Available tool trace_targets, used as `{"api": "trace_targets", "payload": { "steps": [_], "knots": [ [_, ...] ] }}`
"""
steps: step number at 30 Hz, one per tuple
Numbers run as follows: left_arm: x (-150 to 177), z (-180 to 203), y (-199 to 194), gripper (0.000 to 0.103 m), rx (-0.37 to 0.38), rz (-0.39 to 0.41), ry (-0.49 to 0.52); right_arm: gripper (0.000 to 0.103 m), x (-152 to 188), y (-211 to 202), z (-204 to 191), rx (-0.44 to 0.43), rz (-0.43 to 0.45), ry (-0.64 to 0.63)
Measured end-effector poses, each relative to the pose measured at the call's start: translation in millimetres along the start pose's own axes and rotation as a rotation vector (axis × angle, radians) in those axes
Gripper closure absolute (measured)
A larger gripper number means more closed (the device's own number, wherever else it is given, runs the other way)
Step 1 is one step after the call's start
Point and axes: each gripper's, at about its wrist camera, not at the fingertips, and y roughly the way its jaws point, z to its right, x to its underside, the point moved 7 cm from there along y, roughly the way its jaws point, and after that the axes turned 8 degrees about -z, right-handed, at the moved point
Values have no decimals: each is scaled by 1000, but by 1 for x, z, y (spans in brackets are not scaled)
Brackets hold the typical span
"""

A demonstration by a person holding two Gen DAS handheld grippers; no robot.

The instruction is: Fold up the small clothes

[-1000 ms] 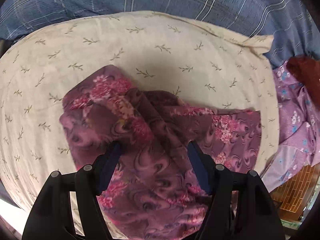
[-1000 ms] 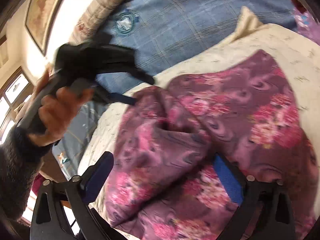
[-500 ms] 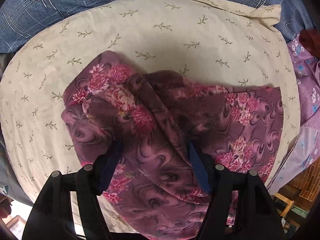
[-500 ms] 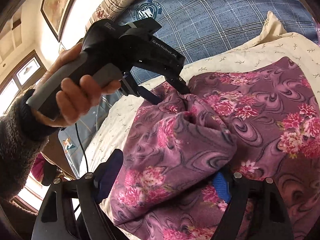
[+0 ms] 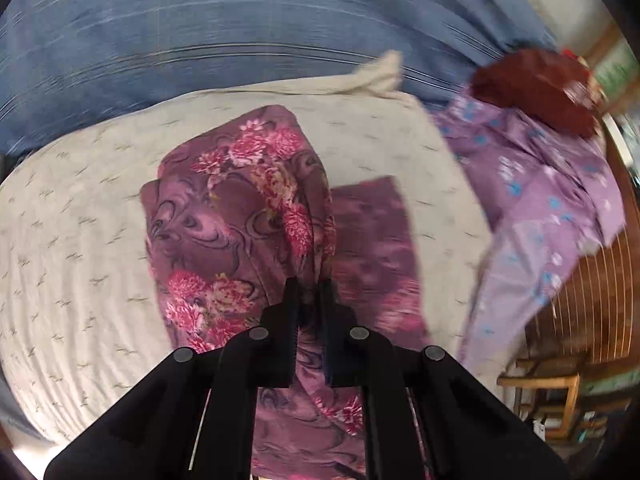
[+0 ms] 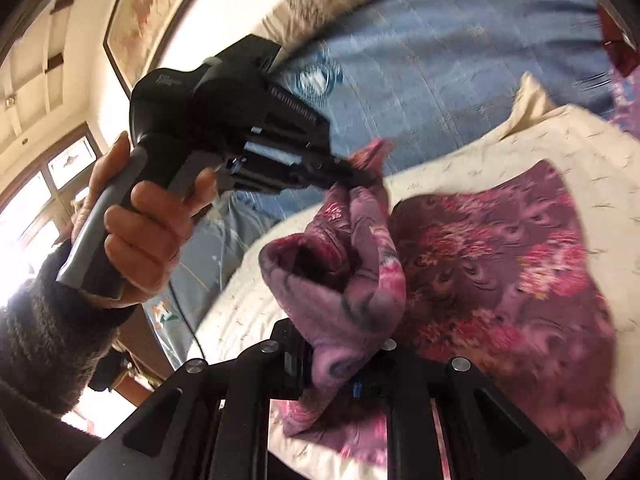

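My left gripper [image 5: 309,282] just closed, pinching a raised fold of the plum rose-printed fleece garment [image 5: 240,216], my right gripper [image 6: 340,354] just clamped on its near edge, garment lifted off the cream sprigged pillow [image 5: 80,216]

- My cloth [image 5: 236,216]: plum, pink flowers, dark swirls.
- Pillow [image 5: 80,216]: cream, small sprigs.
- Bedsheet [image 5: 200,32]: blue plaid.
- Garment [image 5: 540,184]: lilac, blue flowers.

Soft matt floral cloth [image 5: 224,216] on a smooth cotton pillow [image 5: 80,240].
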Motion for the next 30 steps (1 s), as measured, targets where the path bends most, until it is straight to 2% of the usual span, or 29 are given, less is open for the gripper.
{"api": "trace_targets", "payload": {
  "steps": [3, 5, 8, 9, 10, 12, 13, 15, 16, 17, 19, 20, 23, 26, 27, 30],
  "knots": [
    [-3, 47, 26, 96, 55, -27, 81, 88, 12, -23, 20, 45, 34, 56],
    [-13, 67, 51, 96, 89, -74, 87, 88, 25, -30, 44, 70, 22, 135],
    [-4, 73, 94, 96, 137, -194, 22, 88, 47, -27, 83, 88, -43, 283],
    [-2, 71, 101, 96, 140, -209, -3, 85, 52, -26, 93, 91, -61, 326],
    [0, 67, 98, 96, 172, -205, -24, 78, 54, -26, 97, 96, -67, 338],
    [2, 60, 73, 96, 259, -163, -49, 77, 52, -32, 99, 87, -77, 325],
    [1, 54, 57, 94, 296, -128, -56, 72, 49, -39, 100, 99, -62, 307],
    [0, 30, 21, 74, 339, -25, -71, 62, 39, -58, 104, 160, -5, 267],
    [0, 12, 5, 45, 310, 32, -100, 57, 34, -67, 108, 183, 23, 262],
    [0, -8, -7, 28, 259, 89, -133, 56, 25, -81, 115, 210, 69, 265],
    [4, -40, -20, 26, 163, 163, -179, 55, -2, -89, 124, 222, 105, 260],
    [7, -53, -20, 26, 140, 162, -202, 55, -15, -86, 125, 210, 100, 247],
    [16, -77, 0, 27, 160, 93, -291, 52, -55, -60, 123, 156, 46, 183],
    [23, -84, 20, 27, 180, 39, -333, 51, -85, -22, 121, 91, -24, 187],
    [25, -88, 24, 26, 176, 31, -337, 52, -95, -4, 127, 89, -59, 194],
    [24, -87, 33, 26, 200, 22, -346, 51, -100, 37, 139, 181, -155, 179]
  ]
}}
